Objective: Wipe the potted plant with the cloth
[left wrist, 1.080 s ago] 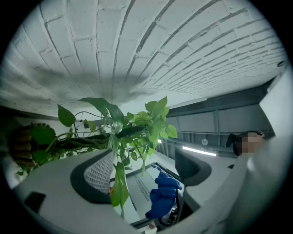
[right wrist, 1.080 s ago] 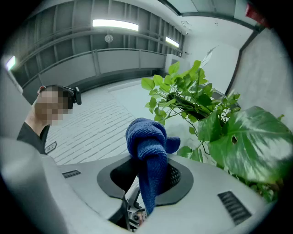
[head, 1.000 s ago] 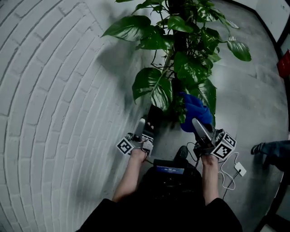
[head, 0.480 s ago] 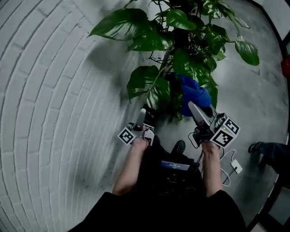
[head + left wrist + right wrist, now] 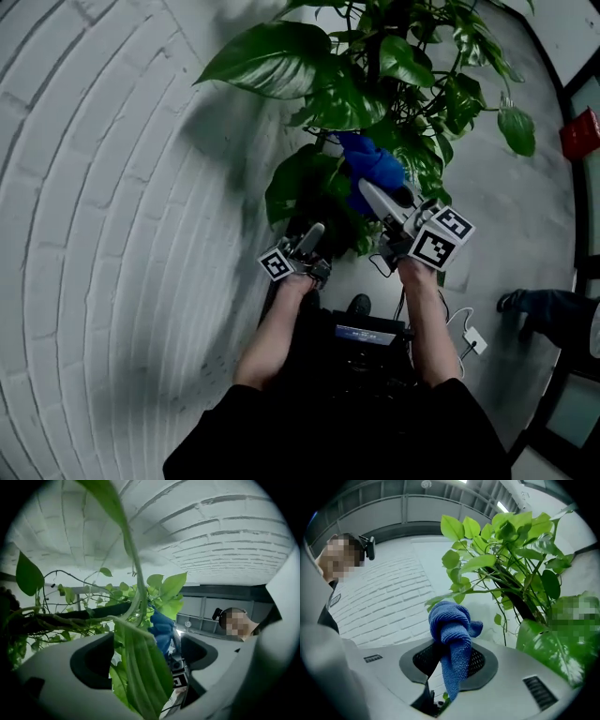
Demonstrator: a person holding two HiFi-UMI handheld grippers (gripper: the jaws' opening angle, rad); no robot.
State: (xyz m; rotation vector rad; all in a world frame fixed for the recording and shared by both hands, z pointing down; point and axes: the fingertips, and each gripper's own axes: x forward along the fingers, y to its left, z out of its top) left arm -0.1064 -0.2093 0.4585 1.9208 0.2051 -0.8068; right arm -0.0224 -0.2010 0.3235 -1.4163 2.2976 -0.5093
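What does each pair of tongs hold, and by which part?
Right tongs grip the blue cloth by its lower end, the bunched part free. Left tongs stand open around a leaf, gripping nothing.

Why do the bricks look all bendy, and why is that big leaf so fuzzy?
Head view: the wide lens bends the straight brick wall lines into curves, and the plant casts a dark shadow on it. Left gripper view: the leaf hangs very near the camera, so it looks soft. Right gripper view: the blue cloth is sharp; the corners are black.
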